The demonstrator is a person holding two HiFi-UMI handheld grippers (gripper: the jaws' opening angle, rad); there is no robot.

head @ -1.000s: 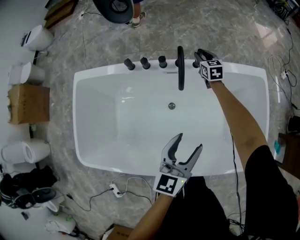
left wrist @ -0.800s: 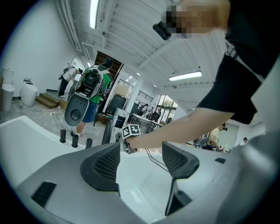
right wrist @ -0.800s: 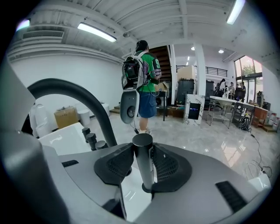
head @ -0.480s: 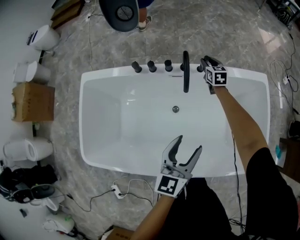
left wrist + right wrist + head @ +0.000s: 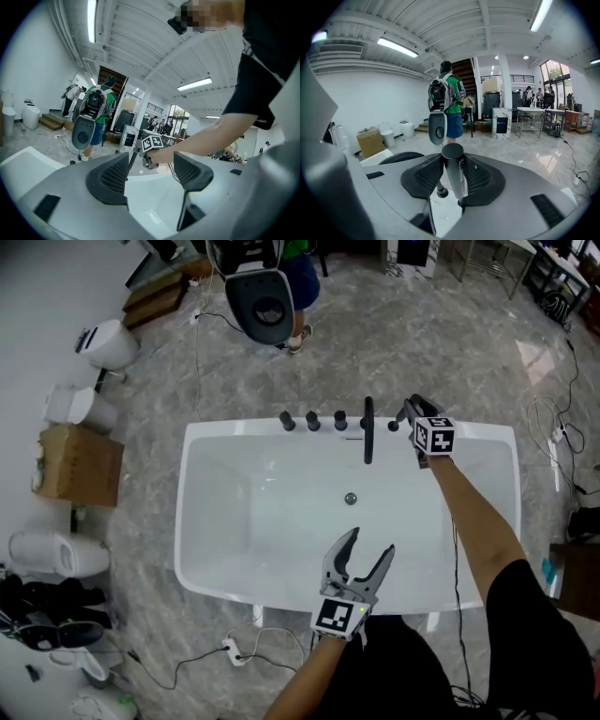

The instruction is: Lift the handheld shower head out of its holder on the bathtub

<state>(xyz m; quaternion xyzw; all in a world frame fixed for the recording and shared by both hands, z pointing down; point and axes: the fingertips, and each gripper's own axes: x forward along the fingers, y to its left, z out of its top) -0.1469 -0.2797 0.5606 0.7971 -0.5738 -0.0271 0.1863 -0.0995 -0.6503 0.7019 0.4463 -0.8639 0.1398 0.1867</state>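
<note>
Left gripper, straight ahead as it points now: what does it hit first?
Probably the right gripper, shut on the shower head at the bathtub far rim; only its open basin lies between. Depth is unclear.

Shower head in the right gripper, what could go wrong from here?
The shower head is a smooth round handle clamped in the right gripper; it could slip or twist between the pads. The black spout stands close beside that gripper on the bathtub rim, so a sideways swing could hit it.
</note>
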